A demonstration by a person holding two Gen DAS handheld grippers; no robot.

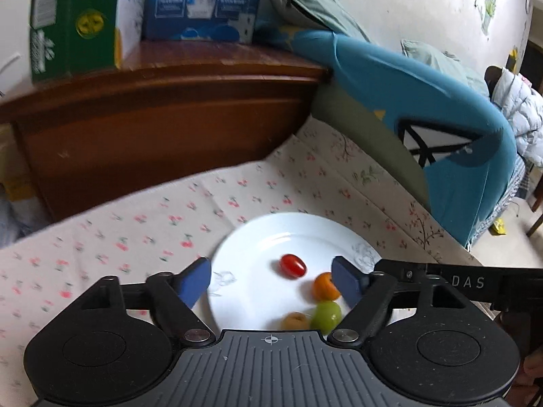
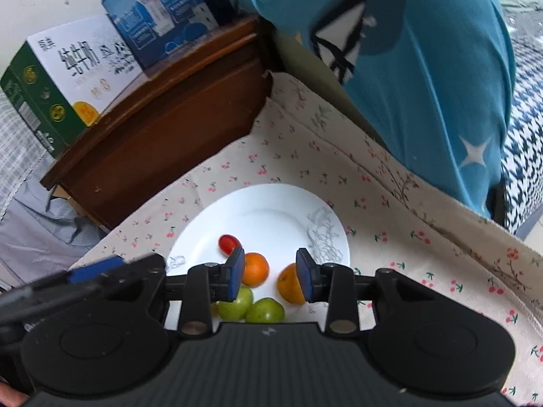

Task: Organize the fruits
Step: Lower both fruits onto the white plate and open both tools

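A white plate [image 1: 258, 237] lies on a cherry-print cloth [image 1: 135, 224]. On it are a red cherry tomato [image 1: 293, 265], an orange fruit [image 1: 325, 285], a green fruit [image 1: 326, 315] and a yellowish fruit [image 1: 296, 320]. My left gripper [image 1: 271, 278] hovers over the plate, open wide and gripping nothing. In the right wrist view the plate [image 2: 264, 210] holds the tomato [image 2: 227, 243], two orange fruits [image 2: 255, 269] [image 2: 286, 288] and two green fruits [image 2: 236, 302] [image 2: 265, 310]. My right gripper [image 2: 271, 274] stands narrowly open above them. Its right pad hides part of one orange fruit.
A dark wooden cabinet [image 1: 152, 129] stands behind the cloth, bearing a green-and-white carton [image 1: 74, 23] and a blue carton [image 1: 203, 3]. A blue garment [image 1: 424, 101] drapes over something at the right. A black bar lettered DAS [image 1: 475, 281] reaches in from the right.
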